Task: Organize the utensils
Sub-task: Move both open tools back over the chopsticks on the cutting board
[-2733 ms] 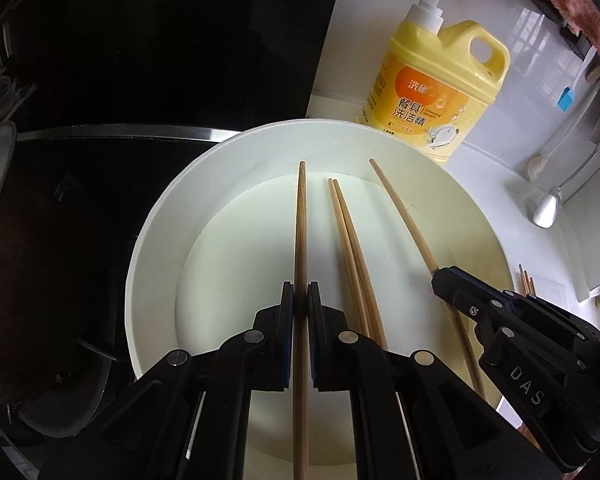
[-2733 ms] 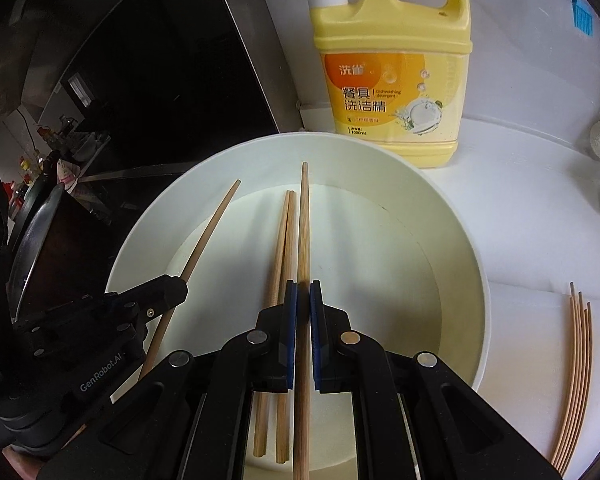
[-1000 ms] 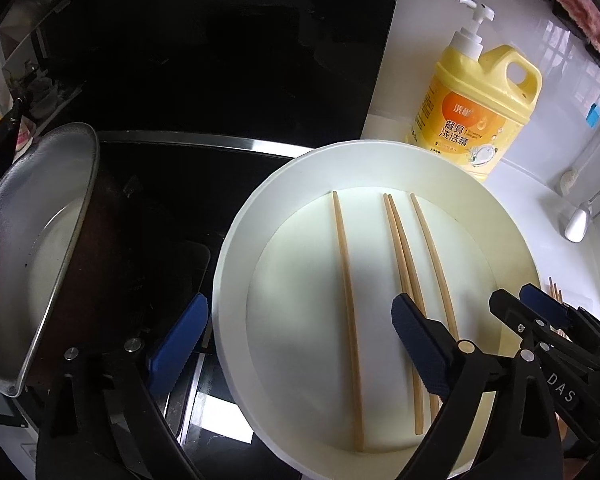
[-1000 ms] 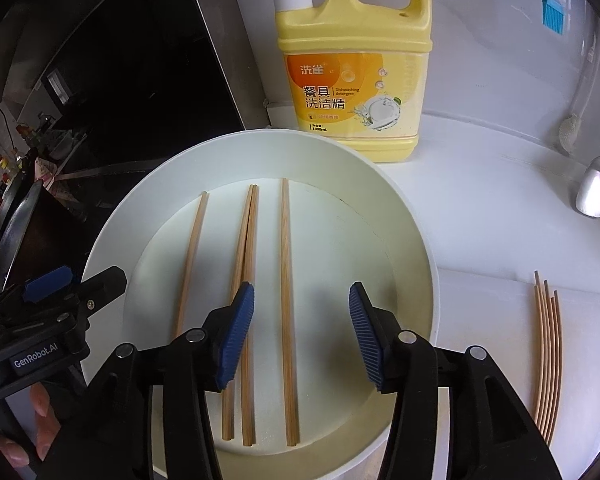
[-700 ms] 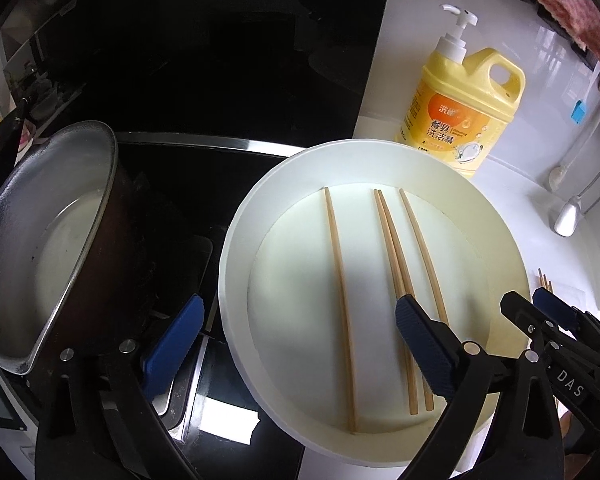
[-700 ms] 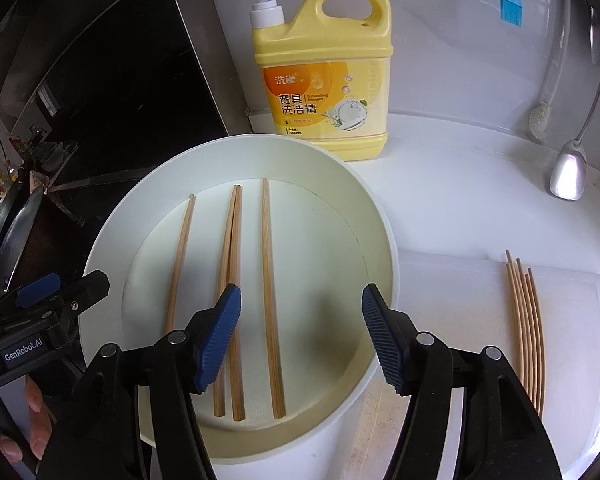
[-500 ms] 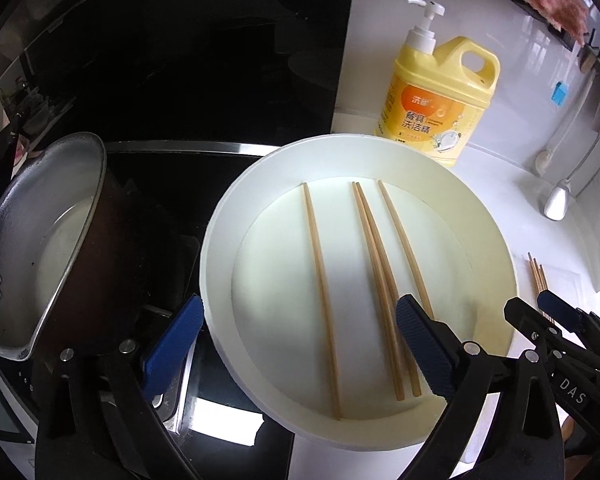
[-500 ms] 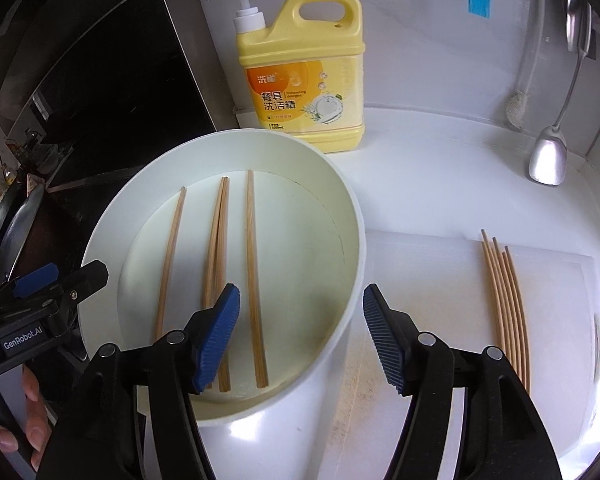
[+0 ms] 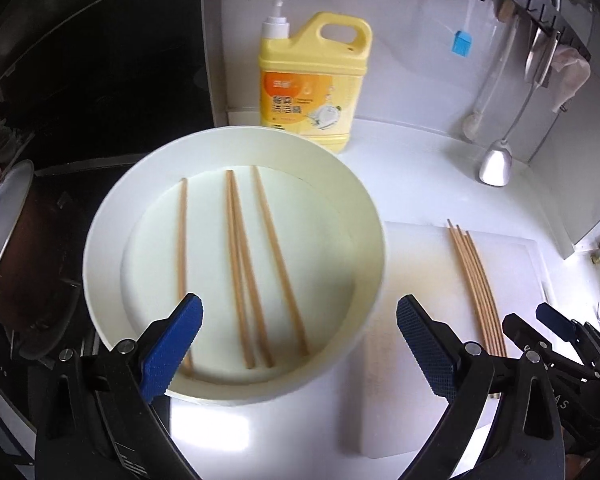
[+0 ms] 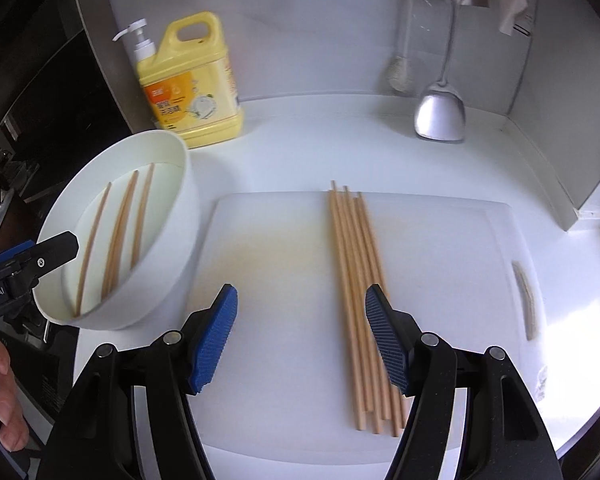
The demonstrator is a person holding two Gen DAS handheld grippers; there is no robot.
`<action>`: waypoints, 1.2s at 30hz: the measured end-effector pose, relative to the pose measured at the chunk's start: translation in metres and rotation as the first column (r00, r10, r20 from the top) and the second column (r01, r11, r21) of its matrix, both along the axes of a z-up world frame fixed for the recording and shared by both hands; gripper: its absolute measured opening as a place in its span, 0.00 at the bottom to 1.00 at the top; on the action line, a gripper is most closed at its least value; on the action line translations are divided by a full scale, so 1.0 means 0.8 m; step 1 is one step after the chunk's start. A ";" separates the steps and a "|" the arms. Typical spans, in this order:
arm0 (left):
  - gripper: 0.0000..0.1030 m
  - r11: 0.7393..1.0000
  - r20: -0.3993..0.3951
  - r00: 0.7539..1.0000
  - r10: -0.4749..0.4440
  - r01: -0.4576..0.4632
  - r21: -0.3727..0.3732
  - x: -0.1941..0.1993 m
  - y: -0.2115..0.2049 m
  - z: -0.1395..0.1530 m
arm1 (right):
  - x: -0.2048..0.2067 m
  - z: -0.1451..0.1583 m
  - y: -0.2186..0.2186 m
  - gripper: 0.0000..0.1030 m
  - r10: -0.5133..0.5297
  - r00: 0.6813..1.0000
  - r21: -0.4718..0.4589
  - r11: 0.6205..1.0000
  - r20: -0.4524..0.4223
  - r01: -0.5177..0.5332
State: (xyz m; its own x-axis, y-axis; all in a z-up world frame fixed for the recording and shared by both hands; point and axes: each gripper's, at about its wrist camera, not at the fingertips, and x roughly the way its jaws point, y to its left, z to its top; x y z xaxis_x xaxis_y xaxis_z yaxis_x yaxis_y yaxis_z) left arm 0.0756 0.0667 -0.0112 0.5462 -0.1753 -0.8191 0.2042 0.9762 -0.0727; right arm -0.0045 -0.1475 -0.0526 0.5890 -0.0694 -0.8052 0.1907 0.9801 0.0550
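Both grippers stand wide apart and empty: the left gripper (image 9: 299, 344) over the white bowl (image 9: 352, 184) holding four chopsticks (image 9: 236, 264), the right gripper (image 10: 301, 336) beside it above the cutting board's (image 10: 268, 240) bundle of chopsticks (image 10: 356, 280).

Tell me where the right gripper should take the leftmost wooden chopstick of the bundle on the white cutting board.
Probably at its near half, coming from above with the open right gripper straddling it crosswise: it lies flat, and only its left side is free.

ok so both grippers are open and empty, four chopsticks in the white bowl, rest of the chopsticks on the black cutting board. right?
One slip: the cutting board is white, not black, as the right wrist view shows. The rest holds: left gripper and right gripper open and empty, four chopsticks in the white bowl, the remaining chopsticks on the board.
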 end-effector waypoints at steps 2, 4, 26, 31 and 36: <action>0.93 1.000 -0.005 1.000 0.006 -0.006 0.009 -0.014 -0.026 -0.002 | -0.014 -0.003 -0.032 0.62 0.003 1.000 -0.003 1.000 0.002 -0.003; 0.93 1.000 -0.020 1.000 0.022 -0.022 0.012 -0.028 -0.049 -0.006 | -0.026 -0.006 -0.060 0.62 0.008 1.000 -0.007 1.000 0.002 -0.008; 0.94 0.999 0.029 1.000 -0.004 0.003 0.051 -0.060 -0.166 -0.098 | -0.016 -0.075 -0.109 0.62 0.073 0.994 0.021 0.997 0.077 -0.075; 0.94 1.000 0.044 0.999 0.001 -0.002 0.028 -0.055 -0.168 -0.109 | -0.008 -0.087 -0.103 0.62 0.090 0.993 -0.003 0.996 0.072 -0.090; 0.94 1.000 0.023 1.000 0.013 -0.013 0.019 -0.052 -0.166 -0.117 | -0.006 -0.095 -0.103 0.62 0.086 0.995 0.010 0.996 0.058 -0.087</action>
State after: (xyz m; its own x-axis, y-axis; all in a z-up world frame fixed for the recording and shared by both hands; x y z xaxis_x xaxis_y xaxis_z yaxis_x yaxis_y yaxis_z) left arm 0.0342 -0.0662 -0.1049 0.5670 -0.1520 -0.8096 0.1927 0.9800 -0.0490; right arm -0.0094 -0.2296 -0.1283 0.6374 -0.0064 -0.7705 0.1016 0.9919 0.0758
